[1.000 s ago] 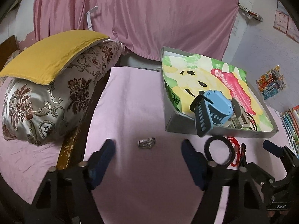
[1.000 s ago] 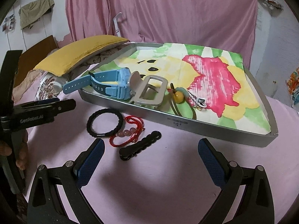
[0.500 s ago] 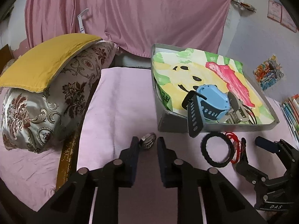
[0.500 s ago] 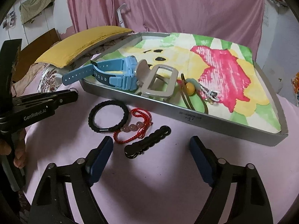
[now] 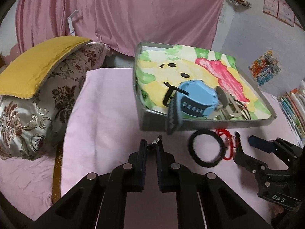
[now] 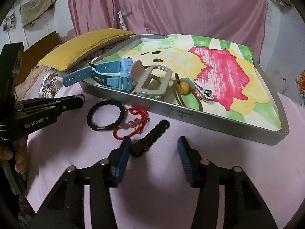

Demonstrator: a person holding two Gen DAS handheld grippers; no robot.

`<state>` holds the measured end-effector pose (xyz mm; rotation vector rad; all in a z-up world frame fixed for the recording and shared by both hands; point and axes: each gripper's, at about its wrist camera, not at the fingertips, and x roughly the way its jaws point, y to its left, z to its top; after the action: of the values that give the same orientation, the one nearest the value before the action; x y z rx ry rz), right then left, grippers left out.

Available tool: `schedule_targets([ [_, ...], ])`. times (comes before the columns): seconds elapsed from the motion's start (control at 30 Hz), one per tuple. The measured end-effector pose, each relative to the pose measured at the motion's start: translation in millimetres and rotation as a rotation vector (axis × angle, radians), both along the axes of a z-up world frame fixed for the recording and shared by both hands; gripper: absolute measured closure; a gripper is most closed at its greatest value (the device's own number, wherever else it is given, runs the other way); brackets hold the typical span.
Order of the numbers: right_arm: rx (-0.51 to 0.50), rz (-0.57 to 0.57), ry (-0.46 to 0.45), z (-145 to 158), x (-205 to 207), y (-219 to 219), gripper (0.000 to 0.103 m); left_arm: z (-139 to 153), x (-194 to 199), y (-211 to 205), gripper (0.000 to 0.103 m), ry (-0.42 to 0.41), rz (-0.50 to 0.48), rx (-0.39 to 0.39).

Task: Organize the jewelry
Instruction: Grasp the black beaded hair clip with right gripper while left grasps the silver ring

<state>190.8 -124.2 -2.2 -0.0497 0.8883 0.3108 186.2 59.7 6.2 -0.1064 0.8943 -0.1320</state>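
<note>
Jaws of left gripper (image 5: 151, 149) clench one silver ring (image 5: 156, 140); right gripper (image 6: 154, 147), closing, straddles one black clip (image 6: 150, 136) ungrasped.

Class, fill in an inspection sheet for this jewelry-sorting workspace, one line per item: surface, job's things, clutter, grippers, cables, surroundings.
Surface: pink sheet, wrinkled.
Job's things: metal tray holds blue watch, grey claw clip, bead hair tie; black bracelet, red bead cord and black hair clip lie on the sheet.
Clutter: nothing seen.
Grippers: left gripper shut on small silver piece; right gripper has just been closing, jaws astride the black hair clip, gap remaining.
Cables: nothing seen.
Surroundings: pillows, pink curtain.
</note>
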Motion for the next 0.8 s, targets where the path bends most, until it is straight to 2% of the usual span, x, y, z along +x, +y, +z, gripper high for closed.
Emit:
schedule_targets([
  [0.17,-0.006,0.015,-0.005,0,-7,-8,0.075,0,-10,-7,0.095,0.001,-0.015,-0.024],
  [0.3,-0.018,0.024,-0.008,0,-8,-8,0.076,-1,-22,-12,0.095,0.003,-0.023,-0.053],
  [0.53,-0.064,0.071,-0.025,1,-11,0,0.077,0,-29,-24,0.095,0.005,-0.039,-0.041],
  [0.6,-0.067,0.103,-0.03,1,-14,0,0.09,1,-31,-28,0.095,0.007,-0.048,-0.036],
  [0.63,-0.061,0.114,-0.028,2,-15,-1,0.093,1,-32,-30,0.095,0.008,-0.053,-0.036],
  [0.8,-0.02,0.121,-0.048,6,-21,-12,0.093,3,-43,-35,0.095,-0.009,-0.069,-0.061],
])
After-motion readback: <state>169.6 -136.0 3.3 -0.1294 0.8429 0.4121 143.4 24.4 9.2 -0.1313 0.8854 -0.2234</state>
